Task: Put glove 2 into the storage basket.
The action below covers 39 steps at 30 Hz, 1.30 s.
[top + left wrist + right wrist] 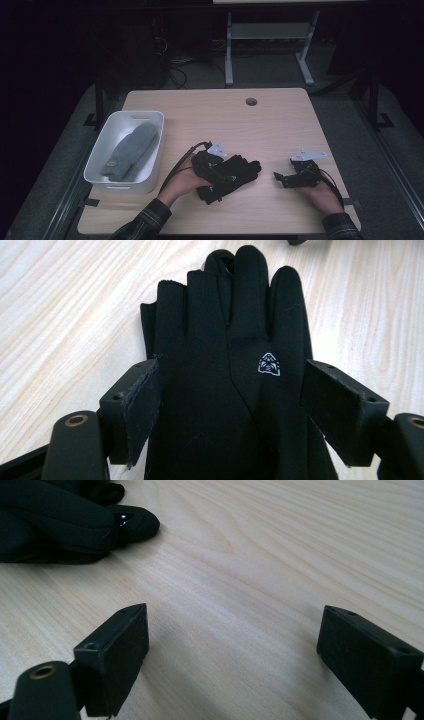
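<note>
A black glove [241, 170] with a small white logo lies flat on the wooden table [280, 125], fingers pointing away from the person. My left gripper [222, 172] rests over its cuff end. In the left gripper view the glove [225, 365] lies between the jaws of the left gripper [232, 405], which stand open on either side of the palm. My right gripper [280, 179] hovers low over bare wood to the right of the glove, open and holding nothing. The right gripper view has the open gripper [232, 645] and the glove's fingertips [75, 515] at the upper left.
A white plastic bin [100, 147] stands at the table's left side with a grey mitten [131, 150] inside. A round cable hole [251, 101] sits near the far edge. Behind the table are a white desk frame [229, 55] and cables on the floor.
</note>
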Motion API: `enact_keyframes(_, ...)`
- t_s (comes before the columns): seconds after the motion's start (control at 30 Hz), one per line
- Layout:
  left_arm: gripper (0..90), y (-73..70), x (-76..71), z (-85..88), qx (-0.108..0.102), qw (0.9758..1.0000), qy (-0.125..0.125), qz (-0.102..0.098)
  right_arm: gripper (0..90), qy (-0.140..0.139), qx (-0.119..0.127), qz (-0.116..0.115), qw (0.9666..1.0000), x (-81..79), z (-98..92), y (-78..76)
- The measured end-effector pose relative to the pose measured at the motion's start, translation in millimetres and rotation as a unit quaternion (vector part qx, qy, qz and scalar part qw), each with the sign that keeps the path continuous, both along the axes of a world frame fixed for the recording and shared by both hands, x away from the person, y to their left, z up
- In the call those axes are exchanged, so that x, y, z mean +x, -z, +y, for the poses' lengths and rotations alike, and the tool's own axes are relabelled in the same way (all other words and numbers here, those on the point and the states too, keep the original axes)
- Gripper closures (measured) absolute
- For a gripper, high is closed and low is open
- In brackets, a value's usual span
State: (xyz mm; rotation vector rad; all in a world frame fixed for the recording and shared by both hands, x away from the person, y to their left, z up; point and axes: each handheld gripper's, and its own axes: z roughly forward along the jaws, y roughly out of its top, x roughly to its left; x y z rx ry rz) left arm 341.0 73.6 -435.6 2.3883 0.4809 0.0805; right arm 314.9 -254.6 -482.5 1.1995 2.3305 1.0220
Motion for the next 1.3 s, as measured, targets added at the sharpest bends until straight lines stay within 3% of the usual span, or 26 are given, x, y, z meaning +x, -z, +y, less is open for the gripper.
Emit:
enact_keyframes(0.2,21.7,7.5,3.2,-2.3,0.012,0.9999,-0.007,-0.003,13.0,0.000,0.000,0.000,1.0000,0.0,0.0,0.0)
enact_keyframes(0.3,21.1,13.6,3.7,-4.1,0.032,0.9995,0.000,-0.005,13.0,0.000,0.000,0.000,1.0000,0.0,0.0,0.0)
enact_keyframes(0.33,20.9,16.7,3.0,-5.7,0.026,0.9997,-0.006,-0.001,13.0,0.000,0.000,0.000,1.0000,0.0,0.0,0.0)
enact_keyframes(0.4,20.2,19.5,3.5,-6.6,0.036,0.9993,0.001,-0.001,13.0,0.000,0.000,0.000,1.0000,0.0,0.0,0.0)
enact_keyframes(0.53,16.7,24.6,4.3,-6.8,0.029,0.9995,-0.010,0.003,13.0,0.000,0.000,0.000,1.0000,0.0,0.0,0.0)
enact_keyframes(0.57,15.3,25.1,5.9,-5.6,0.037,0.9993,-0.006,0.004,13.0,0.000,0.000,-0.001,1.0000,0.0,-0.1,0.1)
enact_keyframes(0.6,14.3,26.9,6.5,-5.3,0.031,0.9994,-0.010,0.012,13.0,0.000,0.000,0.000,1.0000,0.0,0.0,0.0)
enact_keyframes(0.73,15.0,28.0,6.6,-4.2,0.022,0.9996,-0.007,0.013,13.1,0.000,0.000,0.000,1.0000,-0.1,0.0,0.0)
enact_keyframes(0.93,37.8,25.0,3.5,-2.0,0.011,0.9997,0.017,0.016,13.1,0.001,0.000,0.000,1.0000,-0.1,0.4,0.0)
enact_keyframes(1.07,60.4,23.0,3.2,-0.9,0.006,0.9988,0.030,0.039,13.1,0.001,-0.001,0.000,1.0000,-0.2,0.3,-0.1)
enact_keyframes(1.3,69.1,19.5,3.4,-1.3,0.004,0.9983,0.018,0.055,13.2,0.001,-0.001,0.000,1.0000,-0.1,0.4,-0.1)
